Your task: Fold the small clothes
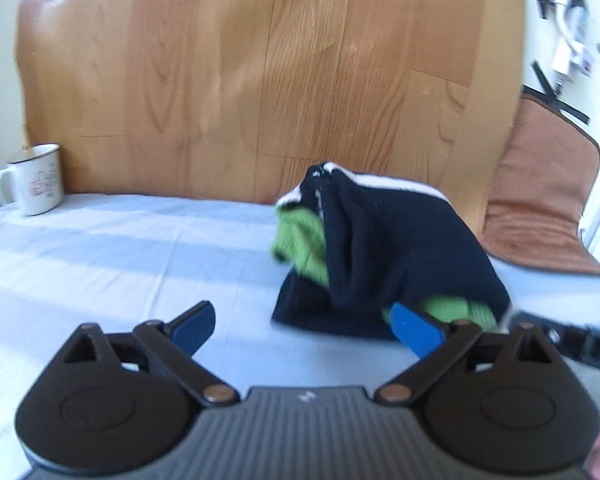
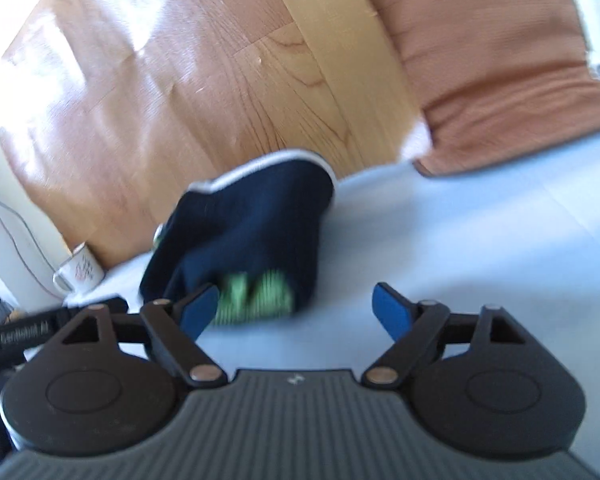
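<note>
Both claws were wide open w/ nothing held: dark garment (image 1: pixel 384 256) lay bunched on bed sheet (image 1: pixel 100 264), fwd-right of left gripper (image 1: pixel 306 326) and fwd-left of right gripper (image 2: pixel 296 308), roughly equidistant imo.

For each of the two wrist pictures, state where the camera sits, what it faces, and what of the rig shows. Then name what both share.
Left wrist: on the left gripper, open, facing the dark garment ahead right, headboard behind.
Right wrist: on the right gripper, open, facing the garment ahead left, a pillow far right.
Shared: garment, white mug, blue sheet.
</note>
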Motion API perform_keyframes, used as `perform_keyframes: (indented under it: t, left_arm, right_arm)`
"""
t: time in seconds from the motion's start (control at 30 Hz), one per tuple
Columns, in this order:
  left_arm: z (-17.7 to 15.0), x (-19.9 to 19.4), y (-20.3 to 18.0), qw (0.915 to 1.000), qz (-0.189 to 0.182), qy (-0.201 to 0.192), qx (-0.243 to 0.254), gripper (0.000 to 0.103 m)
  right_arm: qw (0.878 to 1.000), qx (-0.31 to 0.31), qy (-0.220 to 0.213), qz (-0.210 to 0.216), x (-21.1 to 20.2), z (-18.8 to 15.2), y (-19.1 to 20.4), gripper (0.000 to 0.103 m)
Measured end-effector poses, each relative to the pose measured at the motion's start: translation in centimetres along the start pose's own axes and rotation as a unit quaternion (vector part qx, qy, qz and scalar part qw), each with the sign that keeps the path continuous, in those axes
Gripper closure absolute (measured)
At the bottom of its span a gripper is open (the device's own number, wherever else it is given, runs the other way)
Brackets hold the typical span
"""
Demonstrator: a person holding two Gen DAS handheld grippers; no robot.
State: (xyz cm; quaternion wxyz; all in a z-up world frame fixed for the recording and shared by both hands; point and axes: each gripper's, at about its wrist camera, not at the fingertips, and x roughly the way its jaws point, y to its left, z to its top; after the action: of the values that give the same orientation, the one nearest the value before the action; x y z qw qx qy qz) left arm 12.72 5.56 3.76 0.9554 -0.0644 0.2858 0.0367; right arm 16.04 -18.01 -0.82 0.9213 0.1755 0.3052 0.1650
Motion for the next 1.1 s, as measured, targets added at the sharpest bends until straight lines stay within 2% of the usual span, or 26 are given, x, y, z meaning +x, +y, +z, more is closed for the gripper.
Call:
perform_keyframes:
  t: [0.1, 0.17, 0.3, 0.47, 0.67, 0.97, 1.1]
  left_arm:
    - [-2.3, -3.2, -0.1, 0.9994, 0.029, -0.018, 0.007, 0.001]
    - [-3.4, -5.1, 0.1, 0.9994, 0.030, -0.017, -0.005, 0.000]
    - [-5.1, -7.9, 0.4, 0.9987, 0.036, -0.021, -0.028, 0.000]
    - [-6.7, -10.2, -0.1, 0.9993, 0.035, 0.001, -0.016, 0.000]
    - [-8.5, -11.5, -0.2, 0.9991, 0.034, 0.024, -0.011, 0.000]
    - [-10.1, -11.5, -0.4, 0.9976, 0.042, 0.054, -0.010, 0.000]
    - [-10.6, -10.9, -0.3, 0.9963, 0.036, 0.076, -0.015, 0.000]
  right_arm:
    - [0.998, -0.006, -0.039, -0.048, -3.9, -2.3, 1.0, 0.009]
    - [0.997, -0.002, -0.058, -0.060, -5.7, -3.5, 1.3, 0.002]
    - [0.997, 0.001, -0.052, -0.062, -7.7, -4.8, 1.5, 0.000]
    - [0.997, 0.030, -0.032, -0.056, -9.1, -6.1, 1.3, 0.000]
    - [0.998, 0.023, -0.005, -0.053, -10.3, -7.6, 2.0, 0.000]
    - [0.998, 0.011, 0.001, -0.066, -10.8, -8.8, 2.8, 0.000]
    - [0.997, -0.014, 0.005, -0.071, -10.7, -9.1, 3.3, 0.000]
